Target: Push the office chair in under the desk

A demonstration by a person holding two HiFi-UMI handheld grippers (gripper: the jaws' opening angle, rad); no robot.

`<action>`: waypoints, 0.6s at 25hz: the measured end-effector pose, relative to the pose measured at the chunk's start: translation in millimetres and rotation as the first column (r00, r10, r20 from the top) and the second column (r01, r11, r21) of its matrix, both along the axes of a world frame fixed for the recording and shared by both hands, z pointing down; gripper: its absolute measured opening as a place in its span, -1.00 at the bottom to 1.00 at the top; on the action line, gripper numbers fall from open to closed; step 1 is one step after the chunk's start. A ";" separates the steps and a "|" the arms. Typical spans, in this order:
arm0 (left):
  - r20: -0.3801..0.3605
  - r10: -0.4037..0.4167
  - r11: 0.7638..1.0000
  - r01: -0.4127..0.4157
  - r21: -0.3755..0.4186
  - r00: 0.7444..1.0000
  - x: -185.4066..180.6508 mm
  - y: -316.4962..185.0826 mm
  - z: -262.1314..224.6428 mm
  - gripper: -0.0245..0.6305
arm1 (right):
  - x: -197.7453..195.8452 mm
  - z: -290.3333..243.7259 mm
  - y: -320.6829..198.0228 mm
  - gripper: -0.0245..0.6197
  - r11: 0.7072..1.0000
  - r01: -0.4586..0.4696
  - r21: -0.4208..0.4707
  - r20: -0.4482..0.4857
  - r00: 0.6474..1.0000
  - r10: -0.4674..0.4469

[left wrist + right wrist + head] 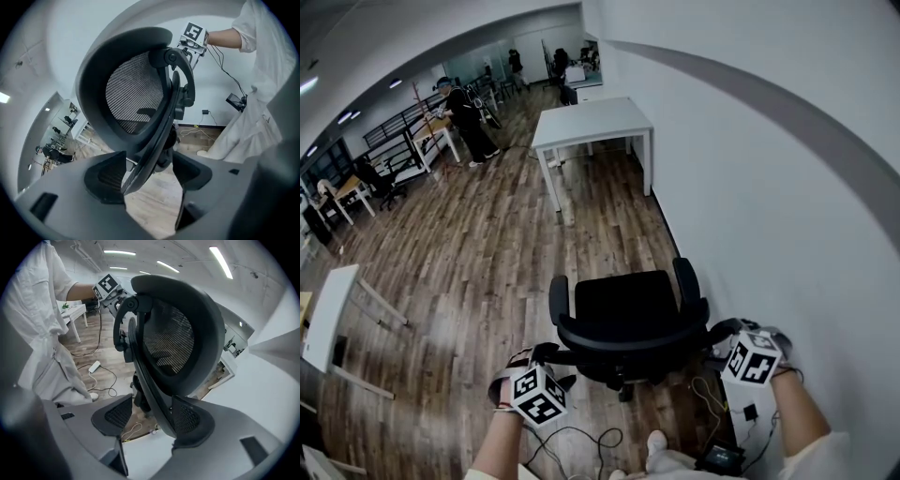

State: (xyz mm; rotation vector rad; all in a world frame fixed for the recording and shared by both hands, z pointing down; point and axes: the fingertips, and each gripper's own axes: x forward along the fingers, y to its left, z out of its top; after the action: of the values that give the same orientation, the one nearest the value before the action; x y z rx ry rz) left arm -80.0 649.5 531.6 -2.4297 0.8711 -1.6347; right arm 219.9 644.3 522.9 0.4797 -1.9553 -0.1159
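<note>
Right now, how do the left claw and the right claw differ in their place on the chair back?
The left claw is at the left edge of the backrest; the right claw is at its right edge, nearer the wall. In each claw's own view, the rim runs beside the left claw's left-hand jaw but the right claw's right-hand jaw. Shared: both stand open with the rim between the jaws, not clamped.

Office chair [628, 302] beside the wall [769, 187]; desk [591, 120] well beyond it, along that wall
</note>
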 end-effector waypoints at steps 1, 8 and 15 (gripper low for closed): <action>0.021 0.008 1.000 -0.007 -0.021 1.000 -1.9 -0.7 3.9 0.02 | 1.9 1.6 -3.3 -0.10 1.000 0.002 -0.003 -0.013 1.000 -0.002; 0.120 0.045 0.992 -0.030 -0.123 0.992 -11.5 -9.7 30.5 0.09 | 13.5 22.7 -21.5 -0.09 0.998 0.019 -0.064 -0.135 0.990 -0.028; 0.167 0.068 0.981 -0.036 -0.188 0.984 -13.1 -18.1 53.3 0.13 | 13.3 43.9 -31.1 -0.09 0.991 0.064 -0.115 -0.240 0.967 -0.090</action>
State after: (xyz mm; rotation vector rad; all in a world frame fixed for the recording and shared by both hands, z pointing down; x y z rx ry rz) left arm -93.1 631.4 584.9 -2.3534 0.6518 -1.9513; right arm 233.2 613.3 566.8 0.3034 -1.7280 -0.1143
